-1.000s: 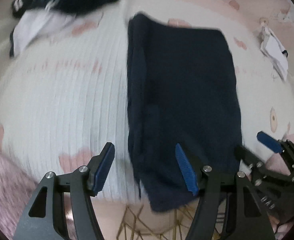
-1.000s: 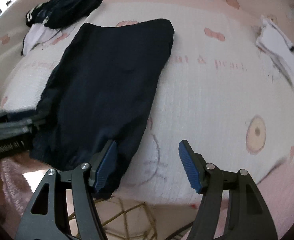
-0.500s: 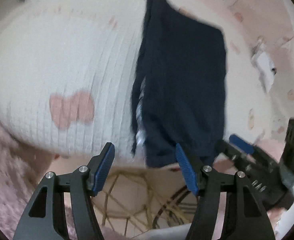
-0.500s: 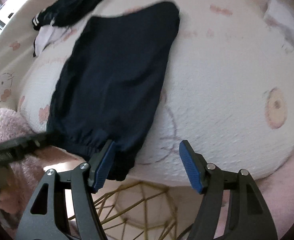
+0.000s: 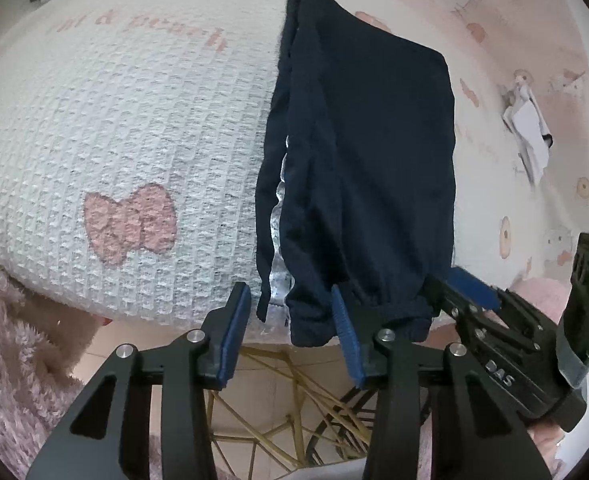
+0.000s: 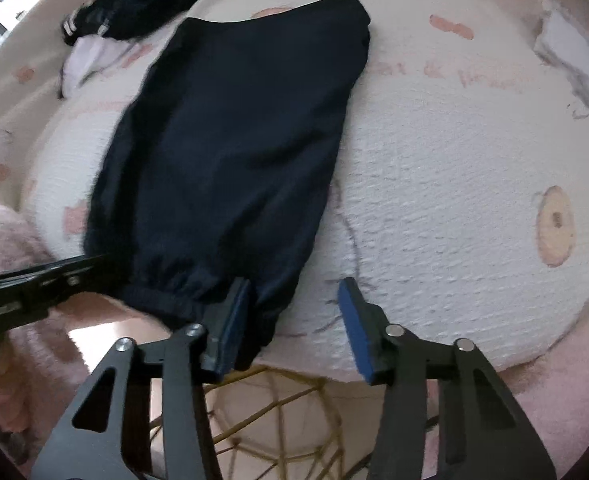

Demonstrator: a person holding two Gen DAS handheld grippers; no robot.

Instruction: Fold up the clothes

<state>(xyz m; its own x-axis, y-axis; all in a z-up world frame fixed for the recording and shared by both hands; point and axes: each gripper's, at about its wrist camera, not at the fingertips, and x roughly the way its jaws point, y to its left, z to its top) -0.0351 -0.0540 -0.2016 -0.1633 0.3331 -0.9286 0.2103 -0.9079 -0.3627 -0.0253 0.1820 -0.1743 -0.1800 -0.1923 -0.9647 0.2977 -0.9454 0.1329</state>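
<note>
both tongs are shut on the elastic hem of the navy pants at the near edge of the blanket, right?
Not quite. Both tongs are open: the left tongs and right tongs hover at the elastic hem of the navy pants at the near edge of the blanket, gripping nothing. Each wrist view shows its pads spread apart.

dark navy trousers point(image 6: 230, 152) lie folded lengthwise, apparently in half, elastic cuffs overhanging the blanket edge.

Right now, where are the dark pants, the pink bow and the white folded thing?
dark pants point(image 6: 230, 140), right wrist view, middle of the top layer.
pink bow point(image 5: 130, 229), left wrist view, the knot on the blanket.
white folded thing point(image 5: 530, 136), left wrist view, its white face.
</note>
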